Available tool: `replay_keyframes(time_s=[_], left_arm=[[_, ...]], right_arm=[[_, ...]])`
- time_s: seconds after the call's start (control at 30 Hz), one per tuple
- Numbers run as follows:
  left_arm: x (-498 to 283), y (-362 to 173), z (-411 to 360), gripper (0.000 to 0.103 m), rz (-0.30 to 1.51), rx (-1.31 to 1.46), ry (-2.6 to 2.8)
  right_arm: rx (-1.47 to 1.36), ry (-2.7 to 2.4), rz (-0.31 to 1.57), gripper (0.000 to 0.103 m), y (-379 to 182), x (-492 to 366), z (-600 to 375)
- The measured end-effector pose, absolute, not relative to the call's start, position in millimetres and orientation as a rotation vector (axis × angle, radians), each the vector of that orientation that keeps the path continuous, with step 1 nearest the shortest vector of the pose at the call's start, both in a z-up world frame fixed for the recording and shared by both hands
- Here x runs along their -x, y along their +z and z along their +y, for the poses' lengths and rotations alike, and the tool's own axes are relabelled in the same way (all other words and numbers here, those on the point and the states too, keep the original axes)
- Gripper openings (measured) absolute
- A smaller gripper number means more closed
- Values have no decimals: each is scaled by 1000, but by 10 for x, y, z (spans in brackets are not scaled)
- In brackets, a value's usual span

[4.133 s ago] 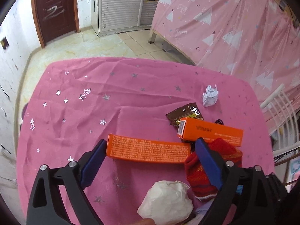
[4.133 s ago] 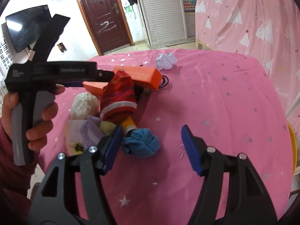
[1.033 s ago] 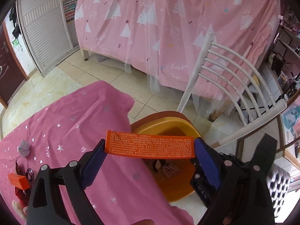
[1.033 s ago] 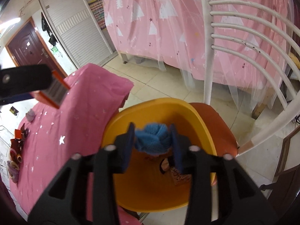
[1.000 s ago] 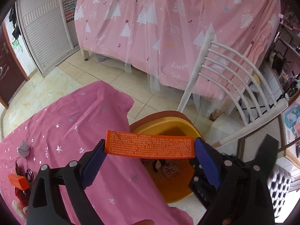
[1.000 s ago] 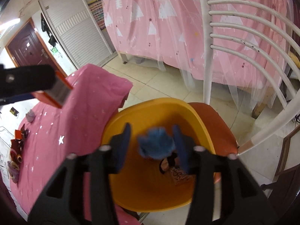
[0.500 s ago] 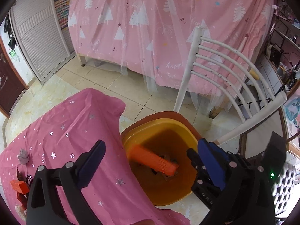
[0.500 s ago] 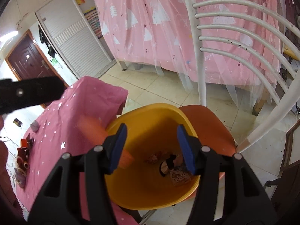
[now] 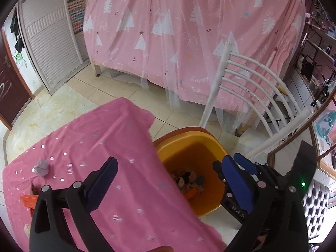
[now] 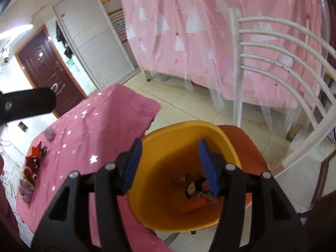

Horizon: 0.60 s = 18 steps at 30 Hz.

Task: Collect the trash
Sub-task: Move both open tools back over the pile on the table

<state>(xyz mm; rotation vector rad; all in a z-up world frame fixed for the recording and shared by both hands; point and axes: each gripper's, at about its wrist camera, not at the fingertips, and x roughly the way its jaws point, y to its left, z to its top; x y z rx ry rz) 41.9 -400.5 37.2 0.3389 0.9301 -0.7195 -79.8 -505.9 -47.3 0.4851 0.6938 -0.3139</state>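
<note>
My left gripper (image 9: 169,160) hangs over the table's edge and the yellow bin (image 9: 189,145), jaws wide open with nothing between them. My right gripper (image 10: 170,145) is right above the yellow bin (image 10: 189,125), open and empty too. At the bottom of the bin lies an orange box (image 10: 192,205), also in the left wrist view as the orange box (image 9: 192,193), beside a few wrappers (image 10: 193,187). On the pink tablecloth (image 9: 94,142) remain a crumpled paper ball (image 9: 42,168) and another orange box (image 9: 29,201).
The bin stands on the orange seat (image 10: 247,147) of a white chair (image 10: 273,52) pushed against the table. A pile of socks and scraps (image 10: 31,168) lies at the table's far end. A pink curtain hangs behind, above the tiled floor.
The left gripper opened and its orange box fell into the bin. The right gripper let go of the blue knitted ball, which dropped in too. Both grippers have risen a little.
</note>
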Motion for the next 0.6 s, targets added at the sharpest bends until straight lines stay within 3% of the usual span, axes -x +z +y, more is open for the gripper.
replay_keyframes(time_s=[0.6], left_arm=[[-1361, 491, -2682, 93, 948, -227, -501]], right_arm=[[-307, -128, 712, 54, -161, 317, -4036]])
